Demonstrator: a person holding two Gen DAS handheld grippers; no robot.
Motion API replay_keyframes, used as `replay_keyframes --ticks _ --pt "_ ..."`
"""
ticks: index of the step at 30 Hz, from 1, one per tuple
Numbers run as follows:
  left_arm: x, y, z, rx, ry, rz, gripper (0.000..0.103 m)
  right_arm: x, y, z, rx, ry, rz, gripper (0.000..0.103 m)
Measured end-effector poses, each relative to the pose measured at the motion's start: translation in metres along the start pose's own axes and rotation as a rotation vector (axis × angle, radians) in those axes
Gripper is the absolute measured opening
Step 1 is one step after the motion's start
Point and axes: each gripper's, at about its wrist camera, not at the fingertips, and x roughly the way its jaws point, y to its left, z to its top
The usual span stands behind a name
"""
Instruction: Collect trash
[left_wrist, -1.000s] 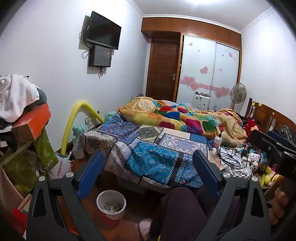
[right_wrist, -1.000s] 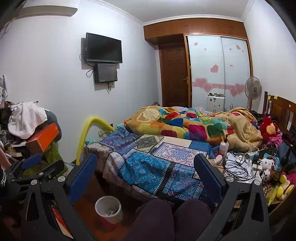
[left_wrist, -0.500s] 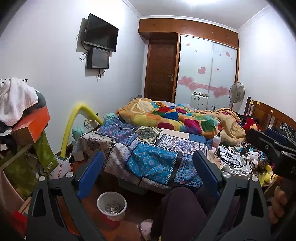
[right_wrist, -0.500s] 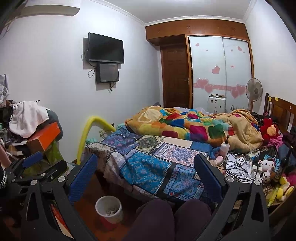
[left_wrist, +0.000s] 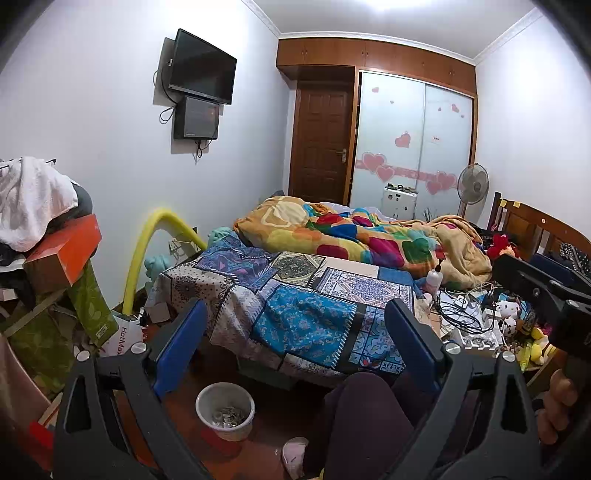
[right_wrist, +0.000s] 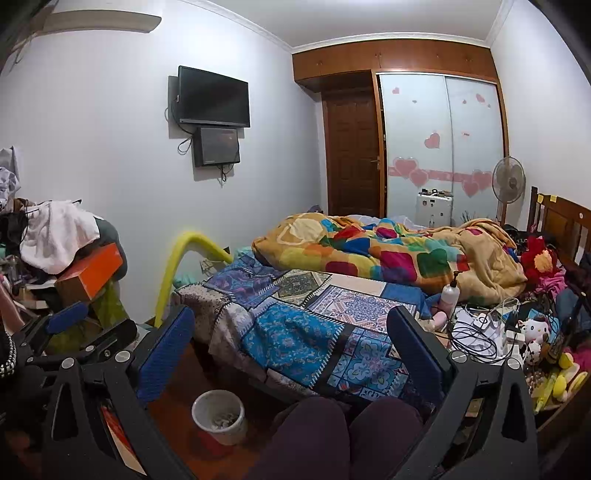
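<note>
Between the spread blue fingers of the left gripper (left_wrist: 295, 347) lies the foot of a bed (left_wrist: 295, 317) covered with a patchwork blue sheet; the fingers stand wide apart and hold nothing. Below the left finger, on the reddish floor, sits a white trash bucket (left_wrist: 225, 410) with a red base, its bottom strewn with small scraps. Just right of it, beneath the gap between the fingers, a dark-trousered knee (left_wrist: 365, 417) and a pale slipper (left_wrist: 293, 452) rise into view.

Beyond the right finger, the right gripper (left_wrist: 543, 291) shows as a black frame, gripped at the lower edge by a hand (left_wrist: 557, 410).

From the right wrist camera, the right gripper (right_wrist: 291, 339) also has its fingers fully parted and empty, framing the same bed (right_wrist: 295, 332). The trash bucket (right_wrist: 218, 415) stands under the left finger, close beside two knees (right_wrist: 347, 435). Left of that finger, the left gripper (right_wrist: 74, 325) appears, blue pad and black frame.

Past the fingertips a crumpled multicoloured quilt (right_wrist: 388, 254) lies across the bed. To the right of the right finger, a bedside surface is heaped with tangled cables (right_wrist: 476, 336), a pump bottle (right_wrist: 450, 293) and soft toys (right_wrist: 535, 328). Far left of the fingers, an orange box (right_wrist: 90, 275) and white cloth (right_wrist: 55, 232) top a pile, beside a bent yellow foam tube (right_wrist: 173, 273).
</note>
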Motion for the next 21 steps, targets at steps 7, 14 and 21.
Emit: replay_keyframes --ticks 7,14,21 --pt "-0.0023 0.0003 -0.0021 0.006 -0.021 -0.006 0.097 -0.0004 0.0001 0.0016 -0.004 -0.003 0.005 0.103" --pt "-0.0027 -0.0032 -0.0038 0.035 -0.021 -0.014 0.097 -0.0004 -0.0006 0.0021 -0.004 -0.004 0.005 0.103" --pt "-0.001 -0.0025 -0.0045 0.033 -0.016 -0.017 0.097 -0.0016 -0.0011 0.0023 0.0 -0.003 0.005 0.103"
